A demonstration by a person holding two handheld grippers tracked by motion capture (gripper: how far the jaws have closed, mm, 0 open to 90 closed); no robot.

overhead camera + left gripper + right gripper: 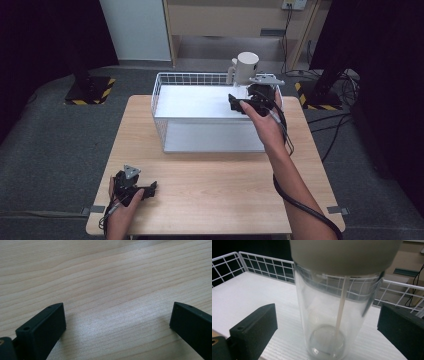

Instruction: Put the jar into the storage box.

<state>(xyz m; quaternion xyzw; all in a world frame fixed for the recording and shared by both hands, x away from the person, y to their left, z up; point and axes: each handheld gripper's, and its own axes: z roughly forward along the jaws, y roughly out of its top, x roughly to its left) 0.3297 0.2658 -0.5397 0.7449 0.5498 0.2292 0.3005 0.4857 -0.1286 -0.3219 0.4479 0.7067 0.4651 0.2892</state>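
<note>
A clear bottle (246, 70) with a pale lid stands upright at the back right of the white wire basket (159, 102), on its white ribbed floor. In the right gripper view the bottle (322, 300) stands between the two black jaws, with a gap on each side, and a thin white tube runs down inside it. My right gripper (239, 101) is open beside the bottle, and in its own view the right gripper (327, 322) has no pad touching the glass. At the table's front left, my left gripper (150, 189) lies low; in its own view the left gripper (117, 320) is open over bare wood.
The wooden table (215, 175) carries the basket at its far edge. The wire walls (262, 263) rise around the basket floor. Black stands with striped bases (90, 92) flank the table on the floor, and cables (345, 85) lie at the right.
</note>
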